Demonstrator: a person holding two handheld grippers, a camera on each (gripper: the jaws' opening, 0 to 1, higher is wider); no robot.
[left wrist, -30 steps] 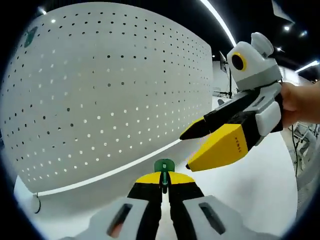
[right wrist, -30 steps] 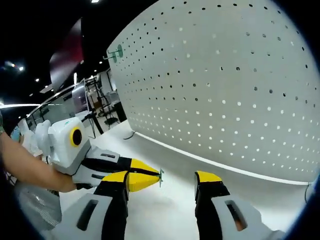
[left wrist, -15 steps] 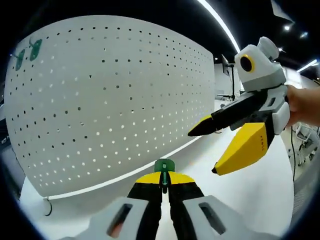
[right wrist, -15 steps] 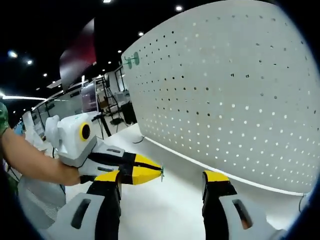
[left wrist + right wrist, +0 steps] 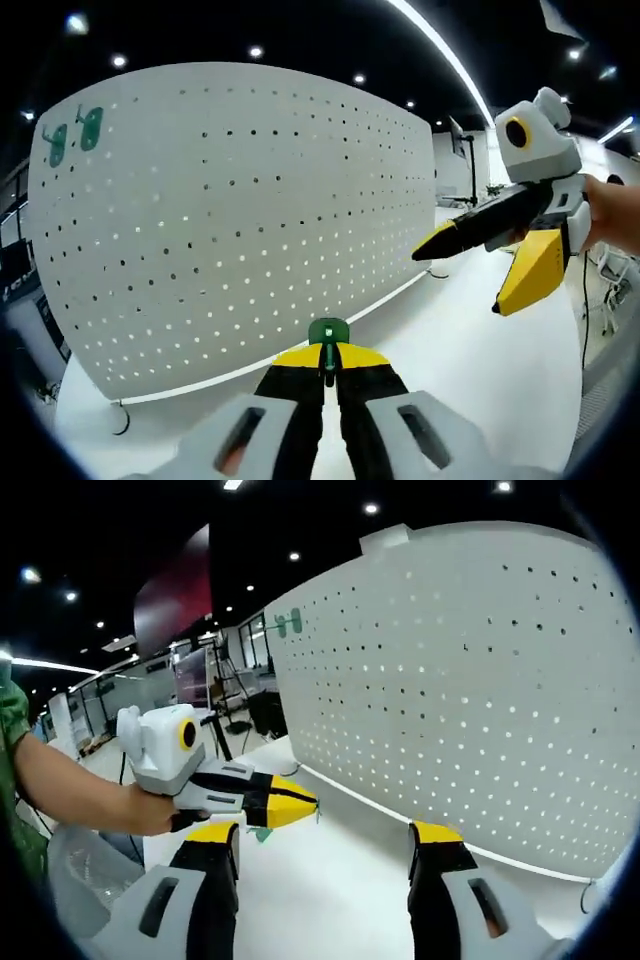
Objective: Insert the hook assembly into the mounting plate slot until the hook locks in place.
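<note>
Two tools are hovering before the pegboard [image 5: 230, 220]: left tool [image 5: 329, 362] is clenching a green hook [image 5: 328, 331]; right tool [image 5: 325, 845] is spread wide, holding nothing.

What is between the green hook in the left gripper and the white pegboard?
Bare white tabletop. In the left gripper view, the green hook, pinched in the left gripper, faces the pegboard with nothing lying on the stretch between them.

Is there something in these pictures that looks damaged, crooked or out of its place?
Nothing stands out. The white pegboard stands upright and looks intact, with two green hooks near its top corner. The left tool is shut on a small green hook piece. The right tool is open.
</note>
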